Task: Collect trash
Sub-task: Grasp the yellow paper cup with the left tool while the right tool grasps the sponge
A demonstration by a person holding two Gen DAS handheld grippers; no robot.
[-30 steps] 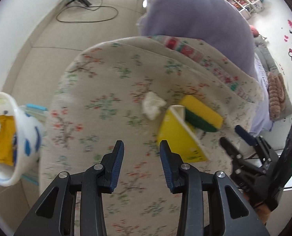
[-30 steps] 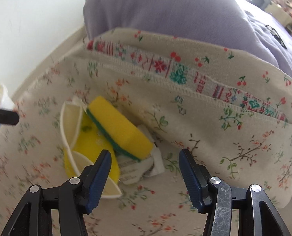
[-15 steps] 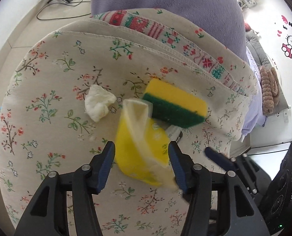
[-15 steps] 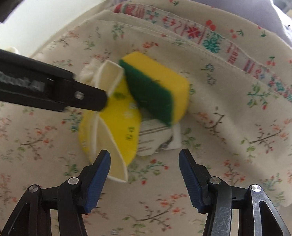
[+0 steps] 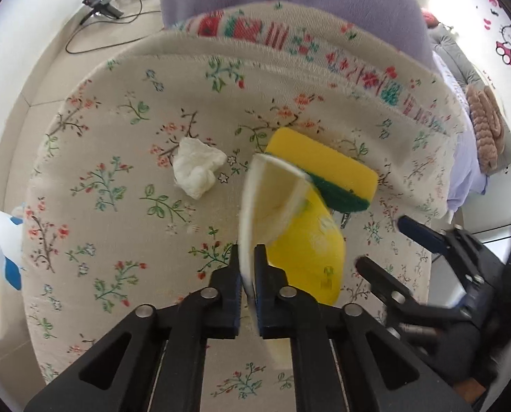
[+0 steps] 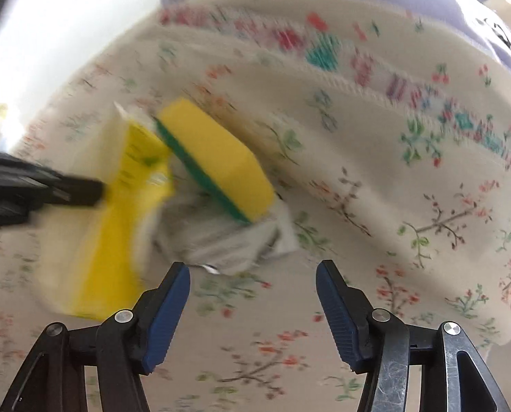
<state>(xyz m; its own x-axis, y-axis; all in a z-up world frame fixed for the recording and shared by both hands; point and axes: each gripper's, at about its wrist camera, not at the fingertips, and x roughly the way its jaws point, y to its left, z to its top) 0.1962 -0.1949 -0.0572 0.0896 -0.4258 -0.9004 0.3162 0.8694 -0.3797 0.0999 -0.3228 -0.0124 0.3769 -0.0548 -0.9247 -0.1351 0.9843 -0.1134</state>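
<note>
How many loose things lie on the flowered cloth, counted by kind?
Yellow carton: 1
Yellow-and-green sponge: 1
Crumpled white tissue: 1
Grey-white wrapper under the sponge: 1
Total: 4

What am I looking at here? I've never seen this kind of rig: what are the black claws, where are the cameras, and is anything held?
The claws are hand-held two-finger grippers, one in each of a person's hands, each with a fisheye camera looking along its fingers. In the left wrist view, the left gripper is shut on the white edge of a yellow package. The right gripper is opening and holds nothing. On the floral cloth lie a crumpled tissue, a yellow and green sponge and a pale wrapper under the sponge.
</note>
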